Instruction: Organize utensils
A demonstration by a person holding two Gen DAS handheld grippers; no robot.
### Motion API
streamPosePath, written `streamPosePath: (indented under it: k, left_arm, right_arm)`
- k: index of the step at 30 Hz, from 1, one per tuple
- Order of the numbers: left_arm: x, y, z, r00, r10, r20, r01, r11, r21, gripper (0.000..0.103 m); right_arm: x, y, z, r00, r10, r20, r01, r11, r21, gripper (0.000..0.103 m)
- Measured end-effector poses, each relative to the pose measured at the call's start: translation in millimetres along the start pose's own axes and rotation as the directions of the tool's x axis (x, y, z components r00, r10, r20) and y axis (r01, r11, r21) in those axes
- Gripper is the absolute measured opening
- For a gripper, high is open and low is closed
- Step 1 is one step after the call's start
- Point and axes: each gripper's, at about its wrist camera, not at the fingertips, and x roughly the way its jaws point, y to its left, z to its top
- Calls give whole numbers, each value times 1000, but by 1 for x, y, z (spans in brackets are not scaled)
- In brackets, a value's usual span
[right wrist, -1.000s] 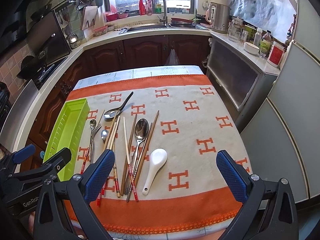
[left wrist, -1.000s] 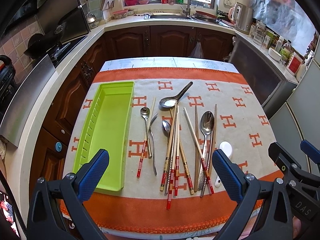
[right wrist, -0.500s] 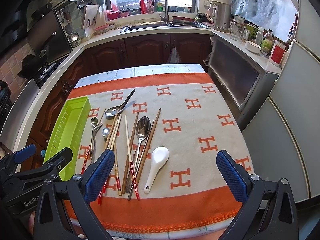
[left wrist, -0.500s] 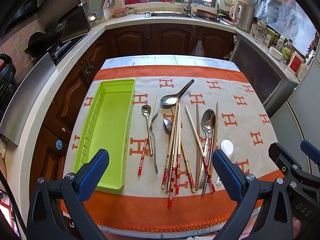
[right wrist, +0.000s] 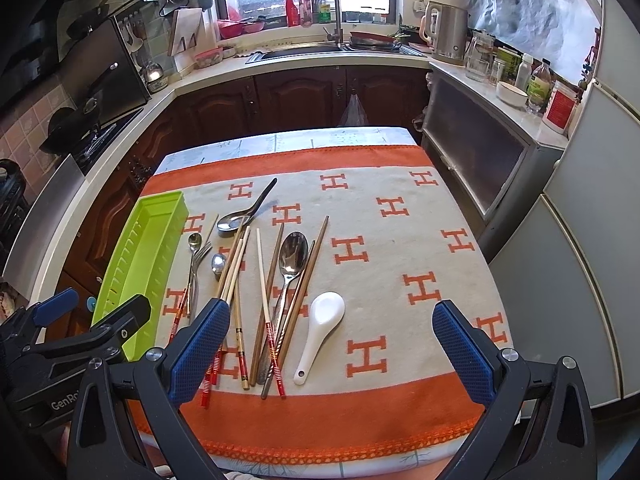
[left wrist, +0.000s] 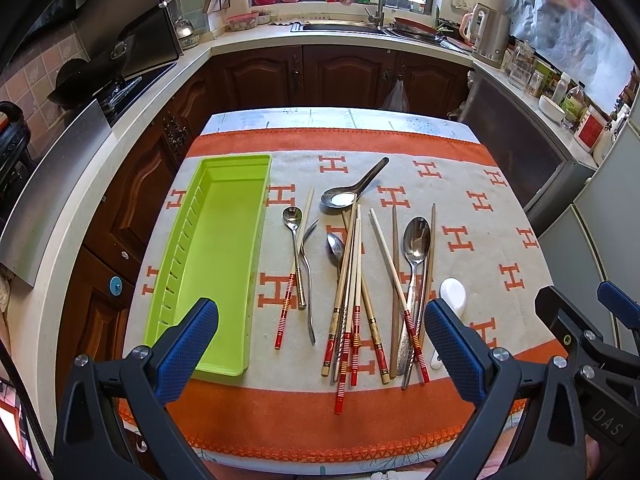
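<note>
A lime green utensil tray (left wrist: 216, 264) (right wrist: 140, 264) lies empty on the left of the cloth. Right of it sit a small metal spoon (left wrist: 294, 236), a fork (left wrist: 307, 276), a dark ladle spoon (left wrist: 352, 188) (right wrist: 244, 210), a large metal spoon (left wrist: 416, 248) (right wrist: 292, 264), several wooden and red-banded chopsticks (left wrist: 352, 300) (right wrist: 264, 304) and a white ceramic spoon (left wrist: 452, 292) (right wrist: 320, 328). My left gripper (left wrist: 320, 344) hangs open above the table's near edge, in front of the chopsticks. My right gripper (right wrist: 330, 344) is open too, over the white spoon's handle. Neither holds anything.
The table carries an orange-bordered cloth with H marks (right wrist: 400, 248); its right half is bare cloth. Dark cabinets (left wrist: 320, 76), a stove at left and a sink counter (right wrist: 320, 52) ring the table. A grey appliance (right wrist: 580, 280) stands at the right.
Both views have drifted slightly forward and down toward the table. The utensils and tray have not moved, and both grippers stay open.
</note>
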Motion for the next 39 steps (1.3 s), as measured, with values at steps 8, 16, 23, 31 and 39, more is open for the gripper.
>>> streamPosePath:
  k: [8, 16, 23, 31, 39]
  left_arm:
    - [1, 1, 3, 1000, -23, -14, 22, 1000, -8, 102]
    - [0, 2, 7, 999, -31, -10, 31, 999, -14, 102]
    - [-3, 7, 14, 1000, -19, 0, 19, 1000, -25, 102]
    - [1, 10, 25, 999, -30, 18, 30, 999, -13, 102]
    - [19, 2, 34, 999, -40, -3, 40, 997, 66, 102]
  right_arm:
    - [-1, 0, 0, 1000, 2, -1, -2, 1000, 0, 103]
    - [-3, 1, 1, 1000, 9, 2, -9, 1000, -1, 103]
    - [-8, -1, 6, 1000, 17, 14, -17, 1000, 2, 103]
    - [-13, -6, 14, 999, 40, 27, -40, 999, -6, 103]
    - [0, -12, 25, 998, 62, -4, -62, 998, -17, 103]
